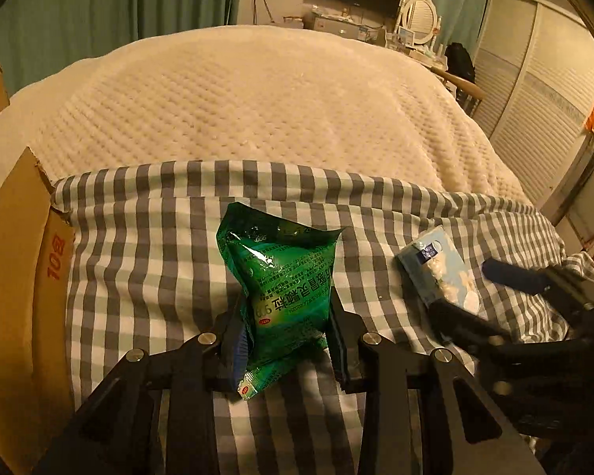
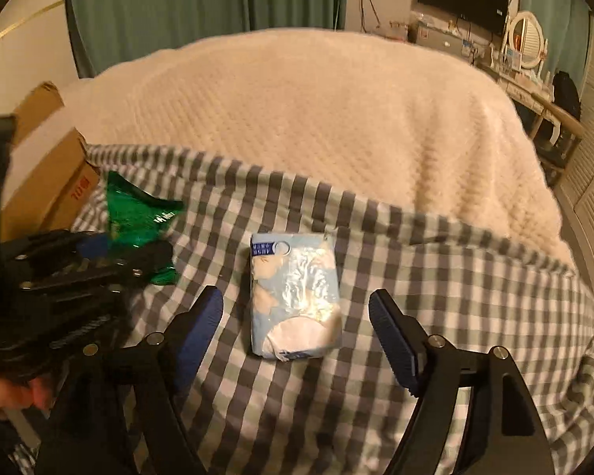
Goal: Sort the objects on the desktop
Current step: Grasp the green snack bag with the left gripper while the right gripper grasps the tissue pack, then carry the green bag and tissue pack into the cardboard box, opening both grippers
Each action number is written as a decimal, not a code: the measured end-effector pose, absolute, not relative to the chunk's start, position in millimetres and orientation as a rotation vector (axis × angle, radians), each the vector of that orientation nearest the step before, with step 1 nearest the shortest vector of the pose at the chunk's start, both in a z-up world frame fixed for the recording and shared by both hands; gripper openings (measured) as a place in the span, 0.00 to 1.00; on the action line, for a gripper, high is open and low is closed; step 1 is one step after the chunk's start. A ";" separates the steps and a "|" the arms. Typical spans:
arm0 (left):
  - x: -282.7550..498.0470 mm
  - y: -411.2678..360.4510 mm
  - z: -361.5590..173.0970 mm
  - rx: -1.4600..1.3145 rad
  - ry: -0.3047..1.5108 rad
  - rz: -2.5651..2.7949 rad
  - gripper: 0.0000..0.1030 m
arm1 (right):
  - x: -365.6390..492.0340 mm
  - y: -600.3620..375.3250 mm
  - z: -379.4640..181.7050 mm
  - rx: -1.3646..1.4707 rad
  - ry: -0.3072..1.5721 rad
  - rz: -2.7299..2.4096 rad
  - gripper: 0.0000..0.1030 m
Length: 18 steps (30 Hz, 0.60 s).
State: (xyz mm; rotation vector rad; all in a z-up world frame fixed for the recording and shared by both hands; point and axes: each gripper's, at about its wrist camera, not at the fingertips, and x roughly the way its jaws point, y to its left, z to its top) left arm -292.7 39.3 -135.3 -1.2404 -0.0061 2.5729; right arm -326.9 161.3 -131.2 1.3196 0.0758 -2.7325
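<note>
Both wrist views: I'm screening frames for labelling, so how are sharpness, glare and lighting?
Left wrist: sharp, dim warm light, glare streaks on the green packet. Right wrist: tissue pack readable with sheen; left gripper and green packet smeared; fisheye bends both.

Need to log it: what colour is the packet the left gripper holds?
Green packet, glossy with pale print; clearest in the left wrist view.

Warm, dim yellowish indoor light tints both views. The fisheye lenses bend the room and darken the corners. Glare glints on the green packet (image 1: 285, 277). The right wrist view is softly blurred, most at its left edge.
</note>
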 end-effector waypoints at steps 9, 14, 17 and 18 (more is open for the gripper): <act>-293.5 37.4 -136.1 -1.249 0.012 2.572 0.33 | -335.7 157.6 -154.5 1.430 0.079 -2.674 0.50; -291.9 37.5 -133.6 -1.237 0.017 2.578 0.33 | -330.5 154.9 -150.3 1.413 0.134 -2.706 0.48; -279.8 36.3 -131.9 -1.227 0.028 2.560 0.33 | -322.0 152.3 -139.4 1.370 0.166 -2.748 0.48; -272.8 36.5 -130.7 -1.226 0.034 2.549 0.33 | -318.5 151.3 -135.8 1.359 0.176 -2.759 0.48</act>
